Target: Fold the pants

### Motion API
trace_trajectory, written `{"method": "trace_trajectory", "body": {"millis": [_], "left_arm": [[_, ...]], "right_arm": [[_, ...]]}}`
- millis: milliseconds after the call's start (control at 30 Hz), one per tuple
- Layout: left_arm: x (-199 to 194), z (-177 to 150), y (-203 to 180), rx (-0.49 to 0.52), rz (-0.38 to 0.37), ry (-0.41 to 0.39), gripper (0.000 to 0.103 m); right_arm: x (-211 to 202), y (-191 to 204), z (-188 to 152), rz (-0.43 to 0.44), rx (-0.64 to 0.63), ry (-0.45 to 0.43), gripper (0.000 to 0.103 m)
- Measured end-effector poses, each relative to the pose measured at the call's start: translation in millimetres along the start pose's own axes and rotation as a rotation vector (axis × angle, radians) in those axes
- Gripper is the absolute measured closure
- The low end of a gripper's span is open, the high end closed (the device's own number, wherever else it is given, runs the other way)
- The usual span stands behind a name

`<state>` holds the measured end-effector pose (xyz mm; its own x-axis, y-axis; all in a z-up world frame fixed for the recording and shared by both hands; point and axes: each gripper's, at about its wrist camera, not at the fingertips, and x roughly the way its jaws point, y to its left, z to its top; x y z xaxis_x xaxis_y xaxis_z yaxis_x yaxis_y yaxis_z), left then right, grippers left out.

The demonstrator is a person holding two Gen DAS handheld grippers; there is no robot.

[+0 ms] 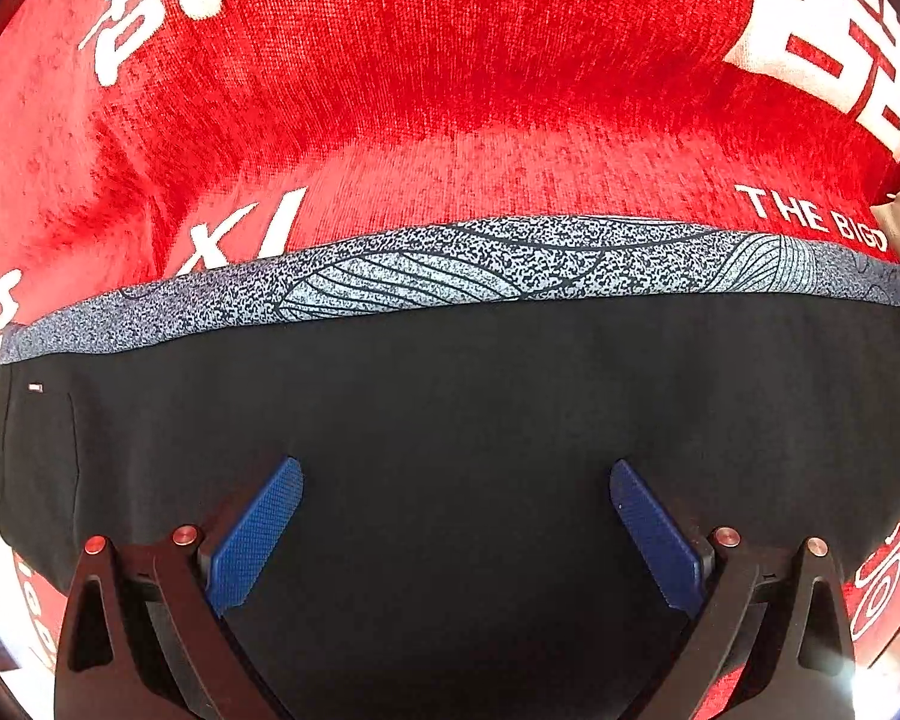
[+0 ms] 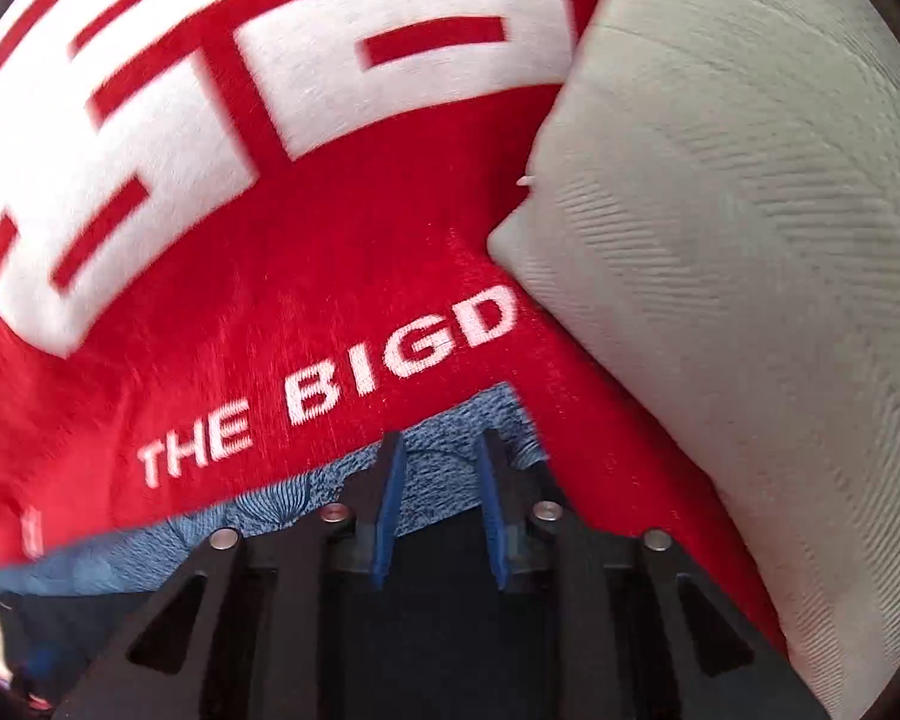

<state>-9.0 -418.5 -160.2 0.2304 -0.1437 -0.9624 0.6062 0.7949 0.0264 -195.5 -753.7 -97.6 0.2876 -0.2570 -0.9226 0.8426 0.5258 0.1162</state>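
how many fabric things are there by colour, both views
black with speckled grey-blue band: 1, the pants
red with white lettering: 1, the cloth under them
pale beige: 1, the ribbed fabric beside the pants
total: 3

Left claw (image 1: 456, 531) spread wide, pads far apart. Right claw (image 2: 441, 510) narrowed, small gap between pads.

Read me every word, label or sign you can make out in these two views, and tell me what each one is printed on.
"THE BIGD": white print on the red cloth, cut off at the pale fabric.
Large white block characters on the red cloth: cropped, unreadable.
White strokes like "X" on it: partial, uncertain.
Tiny tag on the black pants: too small to read.
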Motion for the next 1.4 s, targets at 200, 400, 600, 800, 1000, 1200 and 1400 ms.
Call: {"method": "trace_trajectory", "body": {"millis": [200,400,600,800,1000,1200,1400], "left_arm": [[-10,39,18,-0.066,0.042,-0.090,0.000],[32,63,38,-0.170,0.039,-0.044,0.000],[11,67,43,-0.166,0.017,-0.022,0.000],[-30,38,31,-0.048,-0.043,-0.067,0.000],[-36,1,-7,0.072,-0.105,-0.034,0.000],[-35,-10,-43,0.104,-0.144,-0.014,0.000],[-33,-5,-62,0.129,-0.146,-0.022,0.000]], "right_arm": [[-54,32,-48,0.093,-0.122,0.019,0.034],[-37,45,-115,0.069,-0.148,0.079,0.029],[-29,54,-114,0.096,-0.164,0.103,0.016],[-23,47,-106,0.204,-0.133,0.112,0.002],[-32,35,-102,0.287,-0.031,0.112,0.002],[-48,-10,-124,0.432,0.247,0.128,0.002],[-36,-49,-153,0.522,0.494,0.162,0.003]]}}
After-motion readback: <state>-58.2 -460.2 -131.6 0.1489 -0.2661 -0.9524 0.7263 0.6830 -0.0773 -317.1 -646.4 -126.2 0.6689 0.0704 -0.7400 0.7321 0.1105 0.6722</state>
